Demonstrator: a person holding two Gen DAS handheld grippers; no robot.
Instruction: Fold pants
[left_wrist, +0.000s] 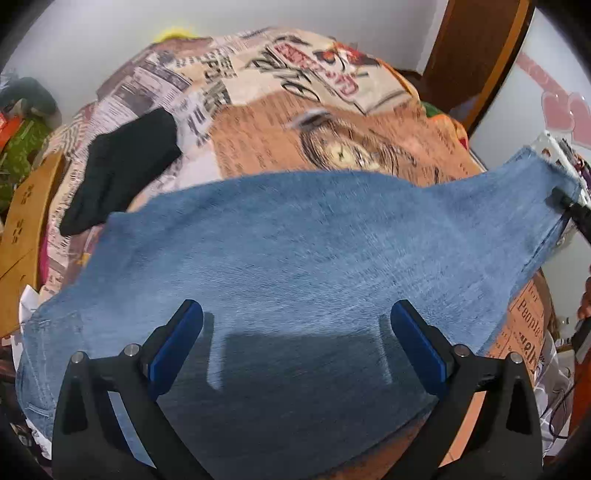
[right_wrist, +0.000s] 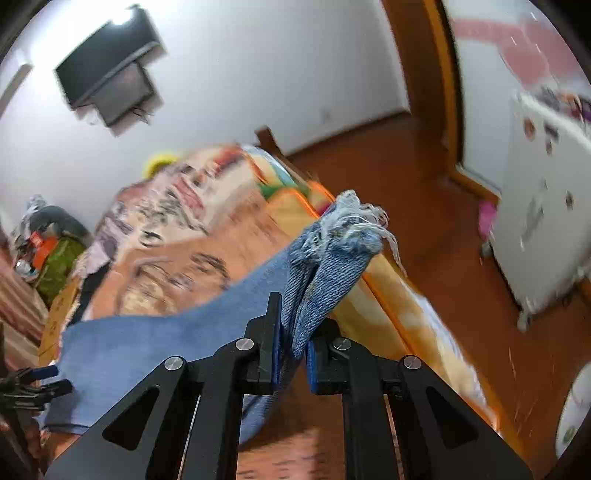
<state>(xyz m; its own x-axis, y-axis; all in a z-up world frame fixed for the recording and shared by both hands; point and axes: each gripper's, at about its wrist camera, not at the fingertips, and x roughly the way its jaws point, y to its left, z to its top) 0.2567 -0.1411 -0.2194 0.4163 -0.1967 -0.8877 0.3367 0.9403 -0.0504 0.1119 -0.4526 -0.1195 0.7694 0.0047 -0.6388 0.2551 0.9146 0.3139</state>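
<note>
Blue denim pants (left_wrist: 295, 251) lie spread across a bed with a newspaper-print cover (left_wrist: 295, 122). My left gripper (left_wrist: 295, 332) is open, its blue-padded fingers hovering just above the middle of the denim, touching nothing. My right gripper (right_wrist: 293, 350) is shut on the frayed hem end of the pants (right_wrist: 332, 258) and holds it lifted above the bed's right edge. In the left wrist view the right gripper (left_wrist: 565, 199) shows at the far right, pinching that raised end. The left gripper (right_wrist: 33, 384) shows at the left edge of the right wrist view.
A black garment (left_wrist: 122, 162) lies on the bed at the back left. A wooden board (left_wrist: 26, 221) stands at the left. Clutter (right_wrist: 48, 251) is piled beyond it. A white cabinet (right_wrist: 546, 206) and wooden floor (right_wrist: 424, 184) lie to the right.
</note>
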